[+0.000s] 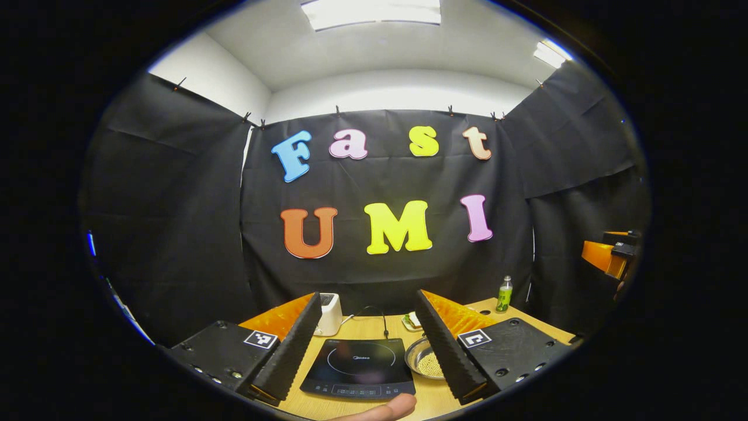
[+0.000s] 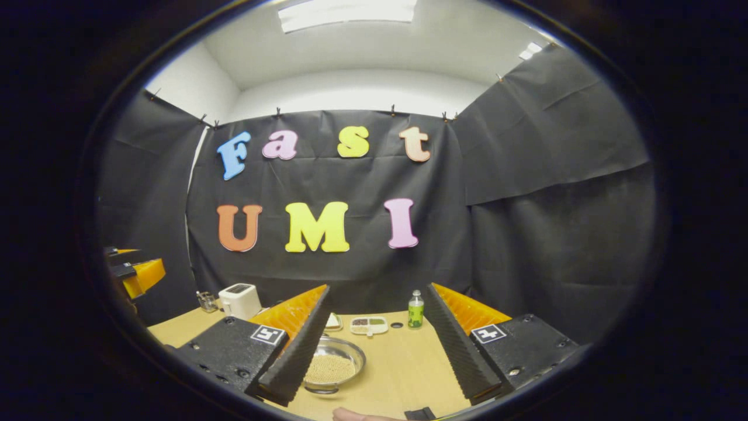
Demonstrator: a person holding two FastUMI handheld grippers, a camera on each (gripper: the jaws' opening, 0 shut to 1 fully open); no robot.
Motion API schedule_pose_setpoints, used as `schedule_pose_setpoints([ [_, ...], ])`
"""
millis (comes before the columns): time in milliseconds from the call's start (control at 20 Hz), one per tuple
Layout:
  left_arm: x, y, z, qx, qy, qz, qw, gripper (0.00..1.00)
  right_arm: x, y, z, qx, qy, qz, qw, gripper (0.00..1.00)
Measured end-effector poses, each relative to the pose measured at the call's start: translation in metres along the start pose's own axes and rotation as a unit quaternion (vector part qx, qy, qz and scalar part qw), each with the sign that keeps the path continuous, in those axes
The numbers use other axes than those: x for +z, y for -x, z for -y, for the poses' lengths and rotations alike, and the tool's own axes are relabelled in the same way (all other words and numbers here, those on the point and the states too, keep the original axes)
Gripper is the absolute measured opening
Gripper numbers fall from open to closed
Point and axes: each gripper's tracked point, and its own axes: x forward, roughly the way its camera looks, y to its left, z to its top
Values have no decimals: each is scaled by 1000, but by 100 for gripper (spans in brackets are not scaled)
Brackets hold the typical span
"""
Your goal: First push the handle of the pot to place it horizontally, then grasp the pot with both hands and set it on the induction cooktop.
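Note:
The black induction cooktop (image 1: 359,365) lies flat on the wooden table (image 1: 435,397), between the fingers of my left gripper (image 1: 368,295), which is open and holds nothing. Its cable runs back toward the wall. My right gripper (image 2: 377,287) is open too, above bare table, with nothing between its fingers. In the left gripper view the right gripper (image 1: 610,254) shows at the far right edge, held high. In the right gripper view the left gripper (image 2: 137,272) shows at the far left edge. A person's fingertip (image 1: 383,409) pokes in at the bottom edge.
A metal bowl of pale grains (image 1: 429,359) (image 2: 330,365) stands just right of the cooktop. A white toaster (image 1: 330,313) (image 2: 239,301) stands at the back left, a green bottle (image 1: 504,294) (image 2: 415,309) at the back, a small divided tray (image 2: 369,324) beside it. A small dark part (image 2: 421,414) shows at the bottom edge.

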Motion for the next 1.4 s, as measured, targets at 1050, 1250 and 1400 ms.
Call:
schedule_pose_setpoints([
  [1050, -20, 2, 1, -9, 1, -3, 1000, 96, -71, -46, -57, 71, -16, -81, 994, 72],
  [1250, -23, 6, -3, -9, -6, 1, 1000, 96, -112, -53, -99, 139, -3, -129, 982, 50],
  [1400, -25, 9, -5, -10, -3, 2, 1000, 96, -148, -57, -121, 166, 17, -169, 971, 27],
])
